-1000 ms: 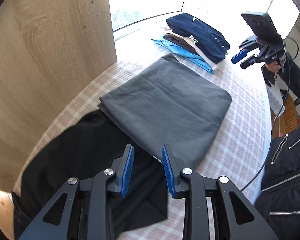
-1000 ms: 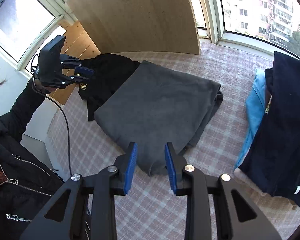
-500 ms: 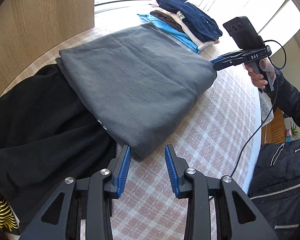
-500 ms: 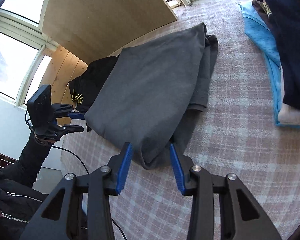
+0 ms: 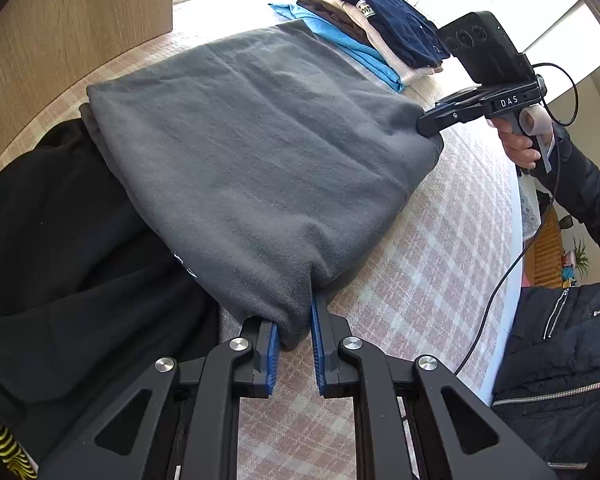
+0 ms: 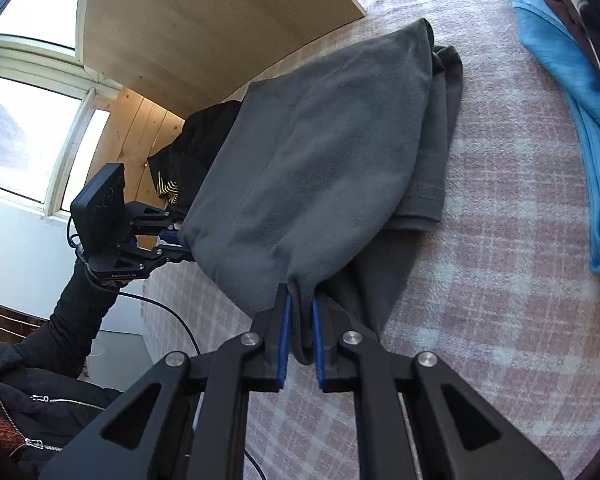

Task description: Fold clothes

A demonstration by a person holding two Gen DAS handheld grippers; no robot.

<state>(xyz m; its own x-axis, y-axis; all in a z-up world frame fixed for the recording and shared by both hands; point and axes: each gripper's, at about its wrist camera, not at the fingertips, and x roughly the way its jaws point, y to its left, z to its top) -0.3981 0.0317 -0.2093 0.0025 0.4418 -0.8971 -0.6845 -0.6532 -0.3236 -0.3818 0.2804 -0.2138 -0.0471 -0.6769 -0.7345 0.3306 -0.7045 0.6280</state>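
Note:
A folded grey garment [image 5: 260,152] lies across the checked tablecloth [image 5: 440,264], its far part overlapping a black garment [image 5: 72,240]. My left gripper [image 5: 293,336] is shut on the grey garment's near corner, cloth bunched between the blue pads. My right gripper [image 6: 299,332] is shut on the other near corner of the grey garment [image 6: 320,152]. In the left wrist view the right gripper [image 5: 428,126] shows pinching that corner at the right. In the right wrist view the left gripper [image 6: 180,240] shows at the left edge of the cloth.
A stack of folded clothes [image 5: 364,20], navy on top and light blue at the bottom, sits at the far end of the table. A wooden panel [image 5: 60,40] stands behind the garments. A person in a black jacket [image 5: 560,360] stands at the table's edge.
Both grippers moved in onto the grey garment's near corners and went from open to shut on the cloth. The near edge now looks bunched and slightly lifted.

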